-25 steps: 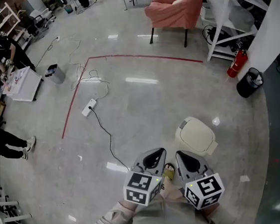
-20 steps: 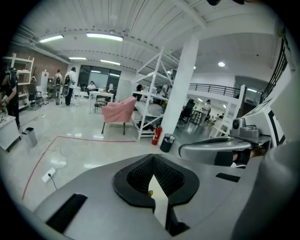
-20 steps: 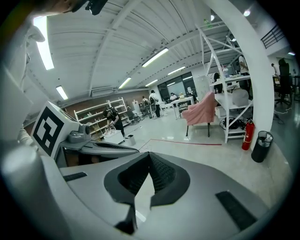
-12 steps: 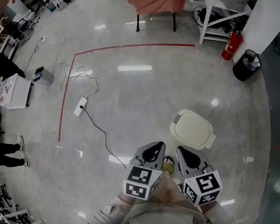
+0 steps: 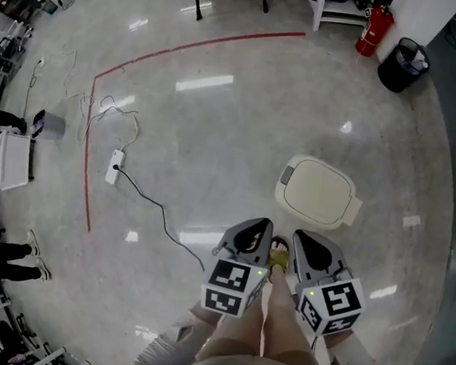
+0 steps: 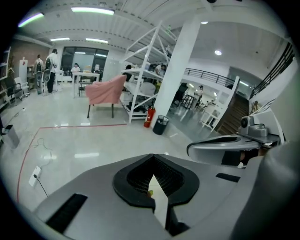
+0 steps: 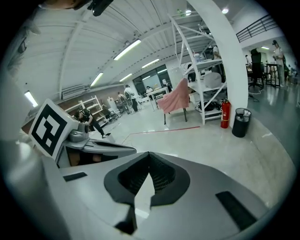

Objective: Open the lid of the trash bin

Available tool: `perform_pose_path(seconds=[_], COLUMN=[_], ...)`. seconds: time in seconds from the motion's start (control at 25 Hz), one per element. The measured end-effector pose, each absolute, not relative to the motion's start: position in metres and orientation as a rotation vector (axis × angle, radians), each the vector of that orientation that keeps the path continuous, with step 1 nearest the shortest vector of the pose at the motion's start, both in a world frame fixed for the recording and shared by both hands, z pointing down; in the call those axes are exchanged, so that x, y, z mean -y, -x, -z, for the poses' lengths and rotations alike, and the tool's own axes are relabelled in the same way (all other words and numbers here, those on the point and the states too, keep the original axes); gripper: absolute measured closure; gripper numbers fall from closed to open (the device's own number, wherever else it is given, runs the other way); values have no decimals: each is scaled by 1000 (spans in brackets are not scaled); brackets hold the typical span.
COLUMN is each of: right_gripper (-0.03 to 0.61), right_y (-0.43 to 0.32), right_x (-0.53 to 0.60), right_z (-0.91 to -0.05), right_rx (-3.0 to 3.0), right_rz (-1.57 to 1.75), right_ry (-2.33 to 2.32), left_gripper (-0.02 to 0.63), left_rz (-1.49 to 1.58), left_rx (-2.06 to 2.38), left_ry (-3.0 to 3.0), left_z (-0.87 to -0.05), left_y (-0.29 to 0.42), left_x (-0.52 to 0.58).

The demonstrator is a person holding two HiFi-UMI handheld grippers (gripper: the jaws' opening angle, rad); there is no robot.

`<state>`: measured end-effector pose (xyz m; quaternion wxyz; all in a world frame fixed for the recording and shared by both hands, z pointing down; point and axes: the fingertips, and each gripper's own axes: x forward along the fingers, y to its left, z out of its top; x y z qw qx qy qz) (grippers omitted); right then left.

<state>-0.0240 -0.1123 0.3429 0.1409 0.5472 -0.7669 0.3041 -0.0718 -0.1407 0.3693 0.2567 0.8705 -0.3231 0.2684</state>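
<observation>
**Closing in on the bin (image 5: 318, 192), lid (image 5: 326, 185) still down**

You've walked nearer; it's now just ahead of your right gripper (image 5: 311, 261), with the left gripper (image 5: 246, 252) beside it. Both have their jaws pressed together, empty. All the opening is left to do.

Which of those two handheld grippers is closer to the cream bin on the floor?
Right. The right gripper points at the cream bin from just short of its near edge, without touching it. The left gripper is beside the right one, further off to the bin's left, also apart.

Grey left gripper (image 5: 255, 246) and right gripper (image 5: 302, 247) bear black-and-white marker cubes (image 5: 232, 288); beige sleeves (image 5: 167, 355)
</observation>
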Motion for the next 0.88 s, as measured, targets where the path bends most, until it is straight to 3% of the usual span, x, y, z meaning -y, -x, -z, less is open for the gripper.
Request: perform_pose_path(seconds=[0.88], right_gripper=[577], right_y=[23], right_x=[112], right_z=[-561], right_rx=[2016], right_rz=[-1162], right_ry=[-1646], left_gripper=[609], left_rz=[-924], left_rx=[772], left_ry=[-2300], left_z=[-623], left_y=[34], left_x=[196])
